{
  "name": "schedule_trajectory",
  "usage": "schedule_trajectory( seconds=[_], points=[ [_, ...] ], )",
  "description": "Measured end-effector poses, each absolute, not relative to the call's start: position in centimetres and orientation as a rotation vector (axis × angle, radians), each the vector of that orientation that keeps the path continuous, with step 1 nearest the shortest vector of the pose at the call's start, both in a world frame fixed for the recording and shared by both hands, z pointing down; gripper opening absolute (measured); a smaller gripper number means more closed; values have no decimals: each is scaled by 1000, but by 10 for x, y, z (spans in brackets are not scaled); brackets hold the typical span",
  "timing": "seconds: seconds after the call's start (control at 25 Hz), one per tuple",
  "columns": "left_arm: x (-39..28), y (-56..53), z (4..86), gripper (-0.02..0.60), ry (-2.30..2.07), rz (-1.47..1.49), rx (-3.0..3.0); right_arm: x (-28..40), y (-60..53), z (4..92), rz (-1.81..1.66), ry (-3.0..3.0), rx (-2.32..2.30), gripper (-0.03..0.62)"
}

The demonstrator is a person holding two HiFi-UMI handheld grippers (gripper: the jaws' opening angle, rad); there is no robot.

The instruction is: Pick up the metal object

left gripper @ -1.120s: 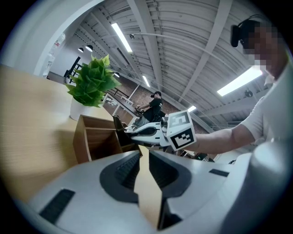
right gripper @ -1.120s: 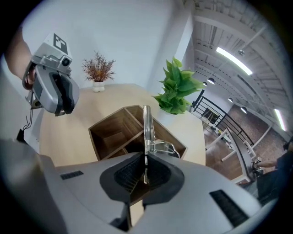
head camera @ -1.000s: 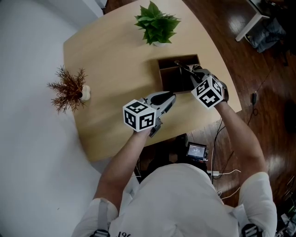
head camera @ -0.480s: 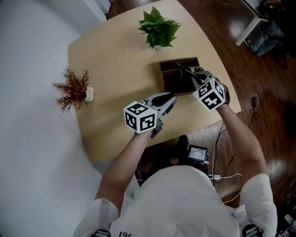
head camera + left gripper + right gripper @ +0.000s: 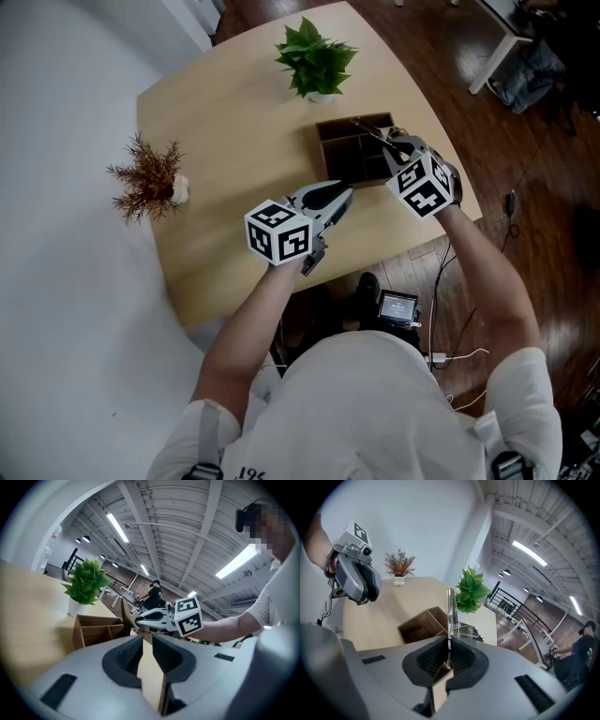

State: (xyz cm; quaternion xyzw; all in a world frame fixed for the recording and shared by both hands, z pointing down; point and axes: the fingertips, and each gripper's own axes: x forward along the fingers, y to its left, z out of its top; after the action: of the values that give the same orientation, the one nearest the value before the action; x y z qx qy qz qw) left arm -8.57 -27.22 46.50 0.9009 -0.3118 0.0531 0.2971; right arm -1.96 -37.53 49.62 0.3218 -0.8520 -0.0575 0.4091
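The metal object (image 5: 450,611) is a slim shiny tool with a long handle, held upright. My right gripper (image 5: 449,656) is shut on its lower end. In the head view the metal object (image 5: 368,132) pokes out above the open wooden box (image 5: 322,150), ahead of the right gripper (image 5: 392,150). My left gripper (image 5: 336,199) hovers over the table just left of the box's near corner. Its jaws stand a little apart with nothing between them, and only table shows in the gap in the left gripper view (image 5: 147,651).
A potted green plant (image 5: 314,58) stands behind the box. A dried brown plant (image 5: 145,178) sits at the table's left edge. The box (image 5: 423,625) has dividers and looks empty inside. The table's right edge (image 5: 459,178) runs close beside the right gripper.
Little differs. The right gripper keeps its hold on the metal object over the box and sits slightly higher in the view. The left gripper has barely moved.
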Motion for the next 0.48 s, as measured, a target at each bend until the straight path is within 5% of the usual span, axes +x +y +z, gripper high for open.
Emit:
schedule_trajectory(
  seconds=[0.48],
  points=[
    [-89,-272,442,41,-853,100,2431,-15,-372,471,-187,-2149,847,5]
  ],
)
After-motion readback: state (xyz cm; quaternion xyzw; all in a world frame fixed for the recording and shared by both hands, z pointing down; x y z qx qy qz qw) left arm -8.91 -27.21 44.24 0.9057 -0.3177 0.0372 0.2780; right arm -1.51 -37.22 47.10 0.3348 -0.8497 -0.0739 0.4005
